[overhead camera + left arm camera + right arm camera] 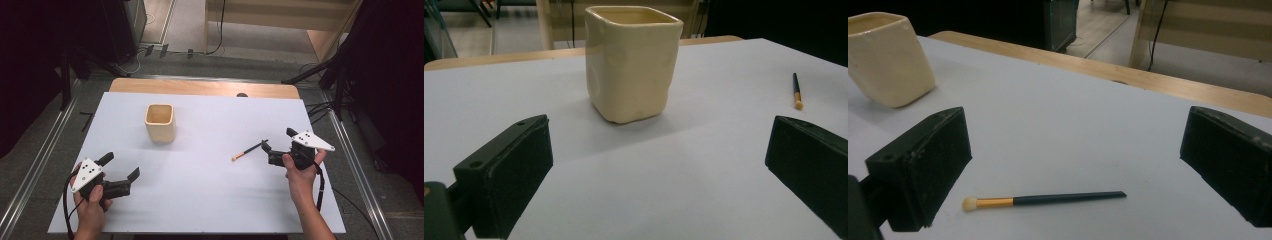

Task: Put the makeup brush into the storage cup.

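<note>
Your right gripper (274, 150) hangs low over the worktop (200, 200) with its fingers (923, 165) spread wide and holding nothing, the small brush (249, 150) lying just ahead of them. In the right gripper view the brush (1043, 200) lies crosswise between the two black fingers, its pale bristle tip toward the left one and its dark handle end pointing toward the right one, so its long axis runs across your line of reach rather than along it. A grasp would likely call for a short push forward and down, closing on the handle.

Your left gripper (122, 175) rests at the near left of the worktop, fingers (509, 175) likewise parted and empty, well apart from the brush and aimed at the cream cup (631, 62), which stands upright at centre left of the worktop. Your right hand is plainly the nearer one to the brush.

The worktop is a flat, pale sheet over a wooden table, bare but for cup and brush. Beyond its far edge lie grey floor, trailing cables and a wooden frame.
</note>
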Tool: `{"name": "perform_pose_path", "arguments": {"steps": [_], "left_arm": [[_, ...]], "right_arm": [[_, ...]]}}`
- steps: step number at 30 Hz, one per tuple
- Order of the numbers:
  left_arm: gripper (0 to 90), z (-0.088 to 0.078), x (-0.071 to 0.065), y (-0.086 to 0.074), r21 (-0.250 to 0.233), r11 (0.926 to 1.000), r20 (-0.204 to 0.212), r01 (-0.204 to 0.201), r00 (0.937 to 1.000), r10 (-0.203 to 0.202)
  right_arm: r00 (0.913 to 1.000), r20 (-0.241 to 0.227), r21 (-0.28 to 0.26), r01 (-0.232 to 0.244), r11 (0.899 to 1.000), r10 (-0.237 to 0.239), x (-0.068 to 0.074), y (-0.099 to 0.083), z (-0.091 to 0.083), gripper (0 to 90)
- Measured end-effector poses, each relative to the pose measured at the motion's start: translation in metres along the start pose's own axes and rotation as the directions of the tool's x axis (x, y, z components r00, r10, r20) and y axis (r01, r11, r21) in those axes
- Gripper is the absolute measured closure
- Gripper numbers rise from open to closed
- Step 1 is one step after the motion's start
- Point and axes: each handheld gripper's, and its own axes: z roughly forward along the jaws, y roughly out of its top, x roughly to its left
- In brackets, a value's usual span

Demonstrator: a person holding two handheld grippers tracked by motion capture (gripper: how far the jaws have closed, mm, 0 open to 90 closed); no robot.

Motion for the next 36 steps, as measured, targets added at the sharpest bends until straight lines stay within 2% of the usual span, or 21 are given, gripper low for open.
{"name": "perform_pose_path", "arguments": {"steps": [16,24,32,36], "left_arm": [[0.0,0.000,0.000,0.000,0.000,1.0000,0.003,-0.001,1.0000,0.001],[0.0,0.000,0.000,0.000,-0.001,1.0000,0.003,0.000,1.0000,0.000],[0.0,0.001,0.000,0.000,0.002,1.0000,0.006,0.001,1.0000,-0.002],[0.0,0.000,0.000,0.000,0.002,1.0000,0.005,-0.001,1.0000,0.001]], "right_arm": [[0.9999,-0.009,0.019,0.014,1.000,-0.014,-0.005,0.019,0.019,2.0],[0.9991,-0.017,0.045,0.040,0.998,-0.040,-0.005,0.028,0.031,2.7],[0.9966,-0.042,0.077,0.074,0.994,-0.071,-0.003,0.038,0.041,4.0],[0.9905,-0.084,0.116,0.119,0.986,-0.110,-0.001,0.045,0.047,4.6]]}}
